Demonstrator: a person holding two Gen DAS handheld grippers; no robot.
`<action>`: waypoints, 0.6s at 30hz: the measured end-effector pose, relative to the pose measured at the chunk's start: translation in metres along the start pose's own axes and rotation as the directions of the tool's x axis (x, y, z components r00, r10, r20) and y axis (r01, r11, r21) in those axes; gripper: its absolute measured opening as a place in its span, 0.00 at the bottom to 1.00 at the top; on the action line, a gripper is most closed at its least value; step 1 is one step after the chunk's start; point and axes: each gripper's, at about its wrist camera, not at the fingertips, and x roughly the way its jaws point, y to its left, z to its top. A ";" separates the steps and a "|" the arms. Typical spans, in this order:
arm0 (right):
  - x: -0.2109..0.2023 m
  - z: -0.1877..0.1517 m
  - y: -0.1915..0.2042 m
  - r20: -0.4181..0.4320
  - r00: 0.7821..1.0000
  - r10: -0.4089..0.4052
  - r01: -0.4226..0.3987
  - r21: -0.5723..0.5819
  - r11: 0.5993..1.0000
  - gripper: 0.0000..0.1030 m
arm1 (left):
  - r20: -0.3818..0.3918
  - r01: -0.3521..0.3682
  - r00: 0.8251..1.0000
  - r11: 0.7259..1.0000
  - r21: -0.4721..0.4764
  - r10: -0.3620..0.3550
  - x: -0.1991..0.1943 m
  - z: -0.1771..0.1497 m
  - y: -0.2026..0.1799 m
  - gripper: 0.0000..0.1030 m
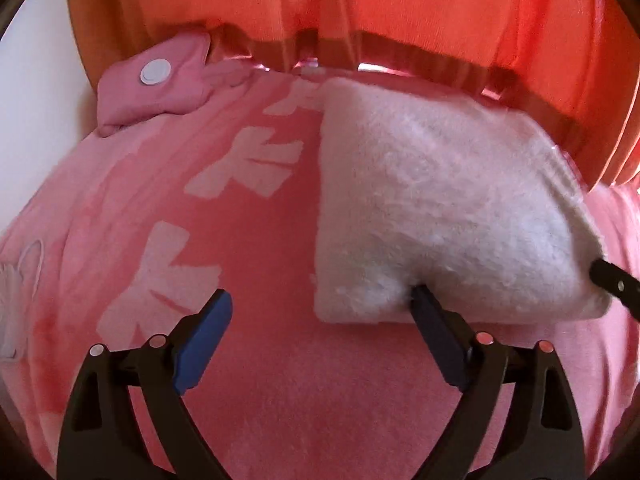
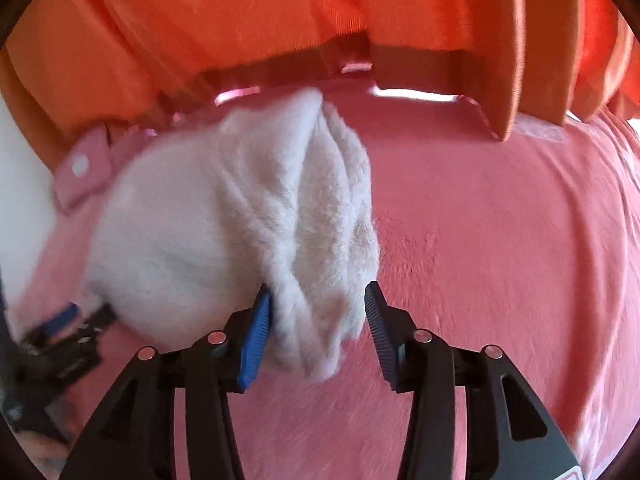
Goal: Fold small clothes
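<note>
Pink fleece garment (image 1: 280,380) lies spread flat, filling most of both views, with pale bow-like shapes (image 1: 248,168) printed on its left part and a pink tab with a white snap button (image 1: 155,72) at its far left corner. A white fuzzy piece (image 1: 440,208) lies on top of the pink fabric, right of centre in the left wrist view; can't tell if it's a folded-over lining of the same garment or a separate item. Left gripper (image 1: 324,304) is spread wide, nothing clamped: its right finger (image 1: 436,336) touches the near edge of the white piece, while its blue-padded left finger (image 1: 204,344) sits over bare pink fabric. Right gripper (image 2: 318,312) also has its jaws apart, straddling the bunched near end of the white piece (image 2: 248,232); left pad (image 2: 256,336) touches the fluff, right pad (image 2: 380,332) stands just beside it, not pinching. The right gripper's tip also shows at the right edge of the left wrist view, at the white piece's corner. Orange curtain (image 2: 280,20) hangs behind the far edge. Right view is motion-blurred.
</note>
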 end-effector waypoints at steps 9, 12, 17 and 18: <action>-0.031 -0.066 0.015 0.104 0.968 -0.229 0.236 -0.068 0.969 0.74 | 0.075 -0.019 0.997 0.995 0.097 0.011 -0.040 -0.046 -0.019 0.91; -0.029 -0.074 0.019 0.124 0.958 -0.257 0.269 -0.085 0.959 0.75 | 0.063 -0.032 0.998 0.994 0.103 0.025 -0.040 -0.059 -0.024 0.91; -0.028 -0.087 0.021 0.086 0.971 -0.221 0.226 -0.053 0.973 0.76 | 0.022 -0.022 1.000 0.998 0.066 0.021 -0.033 -0.075 -0.024 0.91; -0.027 -0.089 0.022 0.085 0.972 -0.221 0.226 -0.052 0.973 0.76 | 0.025 -0.027 0.999 0.997 0.067 0.026 -0.033 -0.077 -0.025 0.91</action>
